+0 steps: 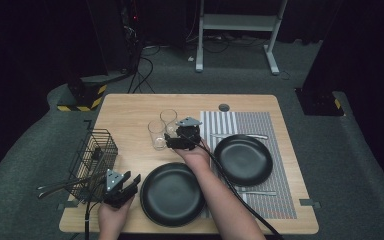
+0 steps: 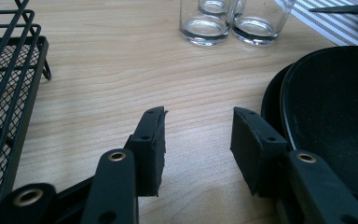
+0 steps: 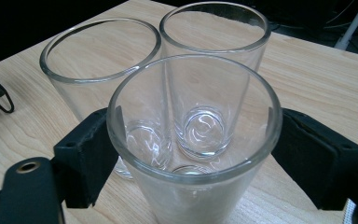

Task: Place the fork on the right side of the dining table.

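Three clear drinking glasses stand close together on the wooden table (image 1: 130,107). The nearest glass (image 3: 193,140) sits between my right gripper's (image 3: 191,154) jaws, with a black pad against each side of it. The other two glasses (image 3: 98,70) (image 3: 214,42) stand just behind it. From above, my right gripper (image 1: 172,141) reaches in beside the two glasses (image 1: 157,134) (image 1: 168,120). Low over bare wood, my left gripper (image 2: 198,140) is open with nothing in it, between the wire basket (image 2: 9,93) and a black plate (image 2: 335,121). It is at the front left (image 1: 132,181).
A black plate (image 1: 172,194) lies at the front centre. A second black plate (image 1: 243,159) rests on a striped placemat (image 1: 280,200) to the right, with cutlery (image 1: 240,135) (image 1: 255,192) beside it. The black wire basket (image 1: 94,155) at the left edge holds utensils.
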`<state>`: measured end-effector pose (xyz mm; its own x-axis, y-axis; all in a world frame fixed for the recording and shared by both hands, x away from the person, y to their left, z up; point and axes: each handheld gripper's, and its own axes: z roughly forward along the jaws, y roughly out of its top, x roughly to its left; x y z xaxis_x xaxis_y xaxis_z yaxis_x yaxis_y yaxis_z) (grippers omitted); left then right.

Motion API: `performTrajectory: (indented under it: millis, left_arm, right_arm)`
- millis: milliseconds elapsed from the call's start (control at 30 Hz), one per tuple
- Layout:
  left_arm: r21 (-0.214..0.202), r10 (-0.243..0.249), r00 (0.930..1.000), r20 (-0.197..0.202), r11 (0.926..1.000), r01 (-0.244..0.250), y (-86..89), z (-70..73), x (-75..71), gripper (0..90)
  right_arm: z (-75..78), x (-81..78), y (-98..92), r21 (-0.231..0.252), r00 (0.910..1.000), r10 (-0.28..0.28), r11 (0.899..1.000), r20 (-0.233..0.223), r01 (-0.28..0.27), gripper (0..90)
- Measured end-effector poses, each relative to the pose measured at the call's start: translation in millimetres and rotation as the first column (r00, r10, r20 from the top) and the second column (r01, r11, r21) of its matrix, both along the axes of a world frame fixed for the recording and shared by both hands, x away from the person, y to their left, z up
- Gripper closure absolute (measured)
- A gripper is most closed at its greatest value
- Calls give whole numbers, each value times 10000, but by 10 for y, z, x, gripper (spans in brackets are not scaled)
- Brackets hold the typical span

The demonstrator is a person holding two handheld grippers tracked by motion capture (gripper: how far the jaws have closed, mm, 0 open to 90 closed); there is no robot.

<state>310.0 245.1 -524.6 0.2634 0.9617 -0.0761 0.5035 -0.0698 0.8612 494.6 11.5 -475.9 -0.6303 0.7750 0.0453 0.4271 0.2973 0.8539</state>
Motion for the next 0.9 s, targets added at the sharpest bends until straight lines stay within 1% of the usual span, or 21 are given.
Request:
performTrajectory:
  millis: [33,200,500,700,900]
  left_arm:
    - [-17,4,10000,-13,10000,-4,1,0,1,552]
    - [-18,1,10000,-11,10000,-1,1,0,0,552]
    - [15,4,10000,-23,10000,-4,-1,0,2,552]
    - [-34,28,10000,-51,10000,-28,-7,-2,3,552]
    - [14,28,10000,-29,10000,-28,-13,-1,2,552]
  right_arm:
    - [-11,-1,7,12,10000,-13,10000,25,13,205]
    - [-17,-18,21,-47,9998,35,10000,217,-34,275]
    - [1,-32,11,-211,9997,16,9998,256,-11,282]
    - [13,-49,-27,-124,9998,-24,9999,176,26,283]
    - [74,-86,-92,2,9995,-92,10000,299,92,284]
